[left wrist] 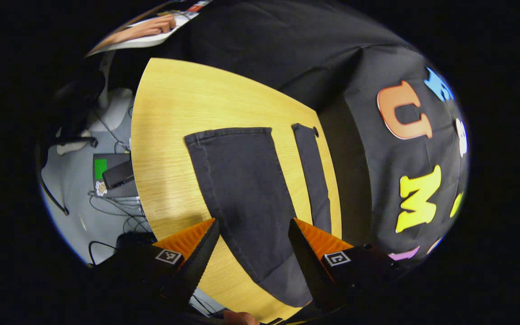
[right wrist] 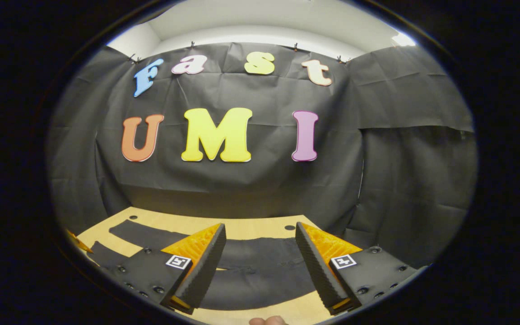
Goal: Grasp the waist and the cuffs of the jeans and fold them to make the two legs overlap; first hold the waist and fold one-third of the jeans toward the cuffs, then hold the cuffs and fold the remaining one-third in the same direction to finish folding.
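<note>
On the wooden table (left wrist: pixel 174 113), dark jeans (left wrist: pixel 242 180) spread flat — legs apart, left gripper (left wrist: pixel 253 234) and right gripper (right wrist: pixel 260 241) fingers apart — holding nothing.

Dark matt denim jeans (left wrist: pixel 246 189) with stitched seams, lying flat on a pale wood-grain table (left wrist: pixel 174 117) of smooth, faintly shiny finish, ribbed plastic-looking inner faces on the left tongs (left wrist: pixel 253 234) and right tongs (right wrist: pixel 260 239), creased matt cloth wall (right wrist: pixel 404 149)

Legible writing, numbers, brands: none.
Coded signs: one square black-and-white marker (left wrist: pixel 168 256) beside each finger of the left gripper (left wrist: pixel 253 221), and likewise on the right gripper (right wrist: pixel 260 225). These are patterns only, with no characters.
Green sticker (left wrist: pixel 100 168) on dark device (left wrist: pixel 115 178) on the floor: too small to read.
</note>
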Tool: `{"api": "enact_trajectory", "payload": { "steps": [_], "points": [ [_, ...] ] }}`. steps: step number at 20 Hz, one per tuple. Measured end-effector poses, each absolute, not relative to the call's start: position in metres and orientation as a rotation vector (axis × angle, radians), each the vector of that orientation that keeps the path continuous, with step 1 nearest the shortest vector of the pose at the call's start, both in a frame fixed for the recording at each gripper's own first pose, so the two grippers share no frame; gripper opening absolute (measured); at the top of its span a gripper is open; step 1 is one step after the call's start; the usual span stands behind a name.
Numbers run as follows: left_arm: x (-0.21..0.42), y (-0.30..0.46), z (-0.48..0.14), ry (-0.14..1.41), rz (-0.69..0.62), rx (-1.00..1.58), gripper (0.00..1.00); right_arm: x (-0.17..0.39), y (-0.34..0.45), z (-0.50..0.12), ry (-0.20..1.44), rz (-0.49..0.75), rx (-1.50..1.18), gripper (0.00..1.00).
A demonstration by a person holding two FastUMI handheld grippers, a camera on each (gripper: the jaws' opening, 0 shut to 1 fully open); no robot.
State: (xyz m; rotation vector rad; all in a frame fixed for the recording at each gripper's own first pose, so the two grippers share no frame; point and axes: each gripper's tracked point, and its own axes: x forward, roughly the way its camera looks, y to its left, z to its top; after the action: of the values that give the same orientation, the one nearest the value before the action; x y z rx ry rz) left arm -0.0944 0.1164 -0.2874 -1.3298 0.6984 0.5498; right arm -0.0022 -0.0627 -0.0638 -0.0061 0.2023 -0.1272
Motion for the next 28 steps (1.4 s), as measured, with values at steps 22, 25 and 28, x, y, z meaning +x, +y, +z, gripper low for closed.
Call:
{"api": "enact_trajectory", "payload": {
  "steps": [22,25,28],
  "points": [
    [-0.041,0.142,-0.336,0.767,0.565,-1.407,0.85,0.007,-0.087,-0.074,0.290,-0.306,-0.040,0.95],
    [-0.047,0.149,-0.343,0.760,0.596,-1.489,0.46,0.005,-0.114,-0.077,0.307,-0.374,-0.006,0.96],
    [-0.050,0.149,-0.344,0.759,0.594,-1.506,0.17,0.001,-0.142,-0.084,0.340,-0.428,0.022,0.96]
  ]
}}
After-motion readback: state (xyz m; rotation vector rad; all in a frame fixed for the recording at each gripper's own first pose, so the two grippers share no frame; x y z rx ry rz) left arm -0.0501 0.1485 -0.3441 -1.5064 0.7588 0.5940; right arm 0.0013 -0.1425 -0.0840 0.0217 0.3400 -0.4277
